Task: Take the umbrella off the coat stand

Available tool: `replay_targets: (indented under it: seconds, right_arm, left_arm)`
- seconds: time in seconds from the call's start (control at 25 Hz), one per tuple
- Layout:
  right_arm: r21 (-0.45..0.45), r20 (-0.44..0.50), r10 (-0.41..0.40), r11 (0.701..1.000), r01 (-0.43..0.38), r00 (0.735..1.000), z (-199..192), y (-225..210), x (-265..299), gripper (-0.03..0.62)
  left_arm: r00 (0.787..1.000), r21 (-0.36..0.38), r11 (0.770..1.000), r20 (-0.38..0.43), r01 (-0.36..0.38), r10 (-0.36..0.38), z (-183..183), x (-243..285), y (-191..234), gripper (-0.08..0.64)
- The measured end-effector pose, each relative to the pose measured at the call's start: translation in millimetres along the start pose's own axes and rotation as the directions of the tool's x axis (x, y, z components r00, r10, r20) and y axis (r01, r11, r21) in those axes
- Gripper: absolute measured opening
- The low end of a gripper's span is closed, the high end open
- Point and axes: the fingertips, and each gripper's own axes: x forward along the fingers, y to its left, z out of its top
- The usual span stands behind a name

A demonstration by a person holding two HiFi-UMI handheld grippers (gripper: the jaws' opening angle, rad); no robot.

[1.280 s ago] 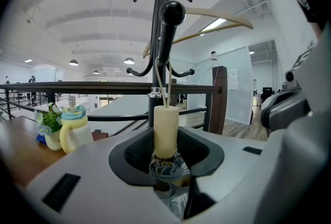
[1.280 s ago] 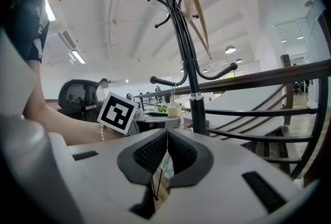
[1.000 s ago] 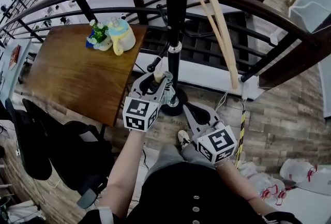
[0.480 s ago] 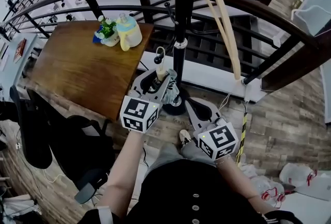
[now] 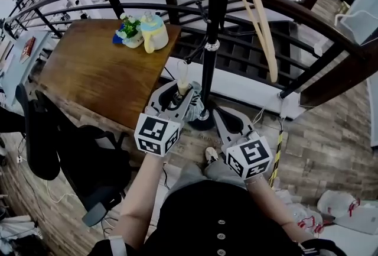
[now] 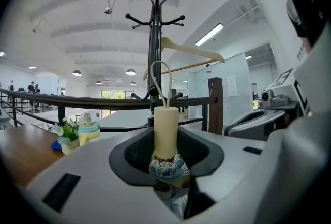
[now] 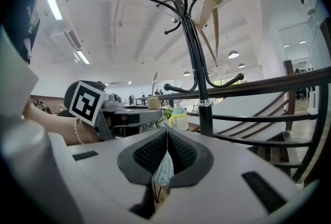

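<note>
Patterned folding umbrella (image 6: 165, 132), cream-handled, is standing clamped by the left gripper (image 6: 165, 151) near the black metal coat stand (image 5: 210, 30), the right gripper (image 7: 166, 153) pinching its fabric. Its cord loop (image 6: 167, 79) could be catching on that stand if dragged sideways.

- A brown wooden counter (image 5: 88, 77) stands at my left, with a small potted plant (image 5: 131, 30) and a yellow-and-blue cup (image 5: 155, 36) near its far corner.
- A dark curved railing (image 6: 107, 100) runs across in front of me, past the counter.
- The floor (image 5: 336, 125) is grey-brown wood planks.
- A black office chair (image 5: 71, 172) sits by the counter's near edge.
- White bags (image 5: 339, 201) lie on the floor at my right.
- Overhead I see a white ceiling (image 6: 93, 21) with round lamps (image 6: 77, 72) and a long strip light (image 6: 209, 34).
</note>
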Motion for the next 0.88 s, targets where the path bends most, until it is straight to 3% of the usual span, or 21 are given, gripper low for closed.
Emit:
replay_targets:
  seconds: [0.44,0.88]
  right_arm:
    - [-0.001,-0.001,-0.023,1.0,0.023,1.0,-7.3,9.7,-9.9,0.028]
    - [-0.009,0.006,-0.004,1.0,0.004,1.0,-11.2,33.0,-19.4,0.028]
  left_arm:
    - [1.0,-0.078,0.997,0.012,0.022,-0.021,-11.9,-50.6,-36.1,0.146]
    - [1.0,-0.093,0.996,0.011,0.008,-0.007,-25.0,-92.2,-55.4,0.146]
